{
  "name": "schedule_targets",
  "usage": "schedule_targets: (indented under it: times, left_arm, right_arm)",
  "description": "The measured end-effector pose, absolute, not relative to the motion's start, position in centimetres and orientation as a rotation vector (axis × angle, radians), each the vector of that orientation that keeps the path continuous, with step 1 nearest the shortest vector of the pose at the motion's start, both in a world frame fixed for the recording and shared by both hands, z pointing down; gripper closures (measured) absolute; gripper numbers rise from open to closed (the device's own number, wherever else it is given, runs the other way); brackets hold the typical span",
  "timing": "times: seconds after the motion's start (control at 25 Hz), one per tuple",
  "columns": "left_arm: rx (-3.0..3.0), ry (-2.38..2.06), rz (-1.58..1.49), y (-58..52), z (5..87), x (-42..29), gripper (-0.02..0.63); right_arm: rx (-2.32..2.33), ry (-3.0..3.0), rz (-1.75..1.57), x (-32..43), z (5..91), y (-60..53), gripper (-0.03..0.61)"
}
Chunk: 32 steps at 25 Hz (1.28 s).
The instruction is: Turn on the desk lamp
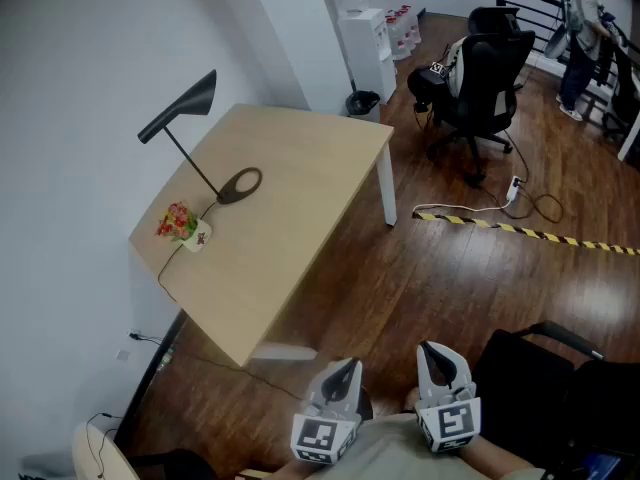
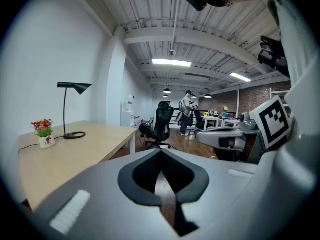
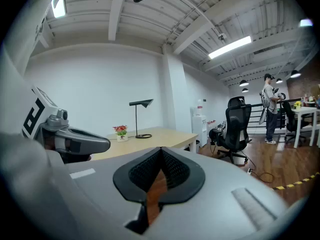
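Wooden desk (image 1: 300, 198) by the wall; desk lamp (image 1: 198, 100) on its wall side, beside a small flower pot (image 1: 180, 223), well apart from both grippers. Lamp looks light, with a thin stiff stem, so likely tippy. Steady it at the ring base (image 1: 240, 185); no switch visible. Left gripper (image 1: 343, 370) and right gripper (image 1: 437, 355): jaws closed together, empty.

The table (image 1: 300, 198) has a pale wood top, smooth and matt, on white painted legs. On it, the desk lamp (image 1: 190, 108) is matt black all over and looks like metal. Around the table, the floor (image 1: 420, 278) is dark wood boards with a soft sheen. Beyond the table's far corner, the chair (image 1: 490, 78) is black, its cover dull like cloth. The left gripper (image 2: 161, 151) and right gripper (image 3: 161, 150) have smooth matt grey plastic shells with finely ribbed black pads (image 2: 147, 171).
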<state>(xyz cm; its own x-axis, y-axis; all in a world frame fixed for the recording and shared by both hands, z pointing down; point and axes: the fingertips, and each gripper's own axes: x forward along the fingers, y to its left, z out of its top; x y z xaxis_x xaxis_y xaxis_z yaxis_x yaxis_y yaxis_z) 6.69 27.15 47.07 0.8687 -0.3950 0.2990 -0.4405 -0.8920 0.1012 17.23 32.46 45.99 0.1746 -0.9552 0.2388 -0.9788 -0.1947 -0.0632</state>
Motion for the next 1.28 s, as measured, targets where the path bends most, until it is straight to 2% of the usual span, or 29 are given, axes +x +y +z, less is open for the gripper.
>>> schedule_targets:
  times: [0.2, 0.52, 0.88, 1.28]
  left_arm:
    - [2.860, -0.622, 0.392, 22.4, 47.8, 6.6, 0.615]
    - [2.840, -0.620, 0.275, 12.6, 46.6, 4.6, 0.615]
    - [2.781, -0.800, 0.174, 2.9, 46.2, -2.3, 0.615]
    - [2.684, -1.040, 0.127, -2.5, 46.0, -8.4, 0.615]
  right_arm:
    - [2.320, -1.855, 0.396, 17.0, 47.1, 29.0, 0.578]
    - [2.283, -1.830, 0.290, 14.4, 44.2, 18.9, 0.578]
    - [2.160, -1.914, 0.196, 8.5, 42.6, 8.5, 0.578]
    - [1.979, -2.102, 0.179, 3.2, 43.4, 0.7, 0.578]
